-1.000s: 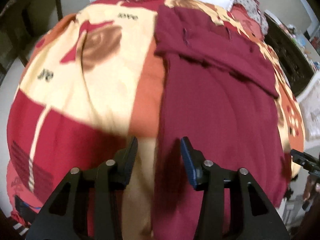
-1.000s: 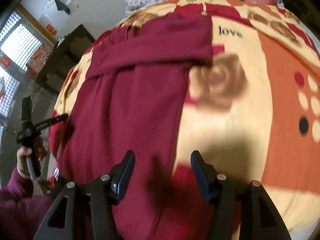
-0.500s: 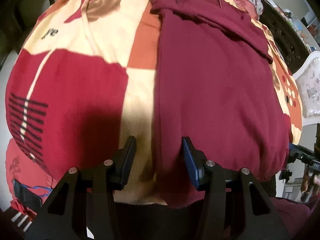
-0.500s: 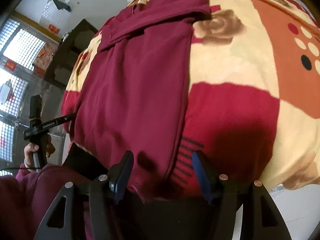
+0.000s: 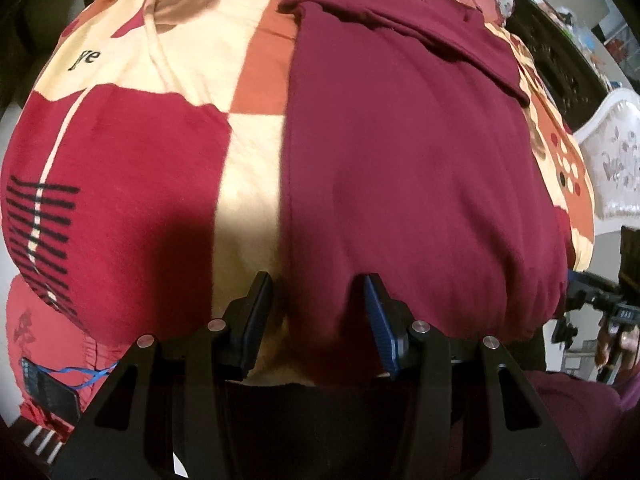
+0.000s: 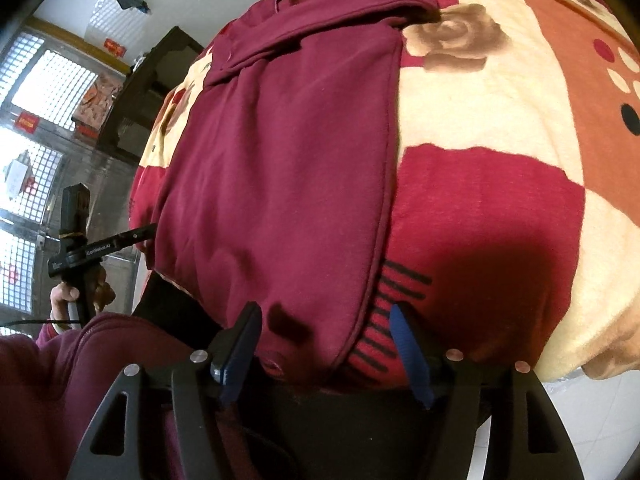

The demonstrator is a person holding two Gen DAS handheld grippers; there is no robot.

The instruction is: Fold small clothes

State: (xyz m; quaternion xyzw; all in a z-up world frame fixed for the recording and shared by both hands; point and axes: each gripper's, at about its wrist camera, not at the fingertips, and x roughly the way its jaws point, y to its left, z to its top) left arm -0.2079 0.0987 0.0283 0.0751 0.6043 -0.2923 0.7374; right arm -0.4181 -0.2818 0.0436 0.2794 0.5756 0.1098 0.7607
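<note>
1. Where the bed's near edge drops away, a maroon garment (image 5: 400, 152) lies flat on a patterned blanket (image 5: 132, 152) of red, cream and orange blocks; its far end is folded back over itself into a band (image 5: 404, 20), and its near hem hangs slightly over the edge.
2. Left gripper (image 5: 318, 312): jaws apart, one finger over the cream blanket, the other over the cloth, straddling the garment's near left corner; the pads do not press on the fabric.
3. Right gripper (image 6: 324, 340): jaws apart and just widened further, with the garment's near right corner and its seamed side edge (image 6: 386, 208) between them, not pinched.
4. Right-wrist view: a maroon sleeve (image 6: 60, 368) sits at lower left, and beyond it a hand (image 6: 70, 294) grips the left tool's handle.
5. Background: barred windows (image 6: 36, 128) and dark furniture (image 6: 148, 84) stand to the left of the bed; a white carved headboard (image 5: 612, 168) stands to its right.
</note>
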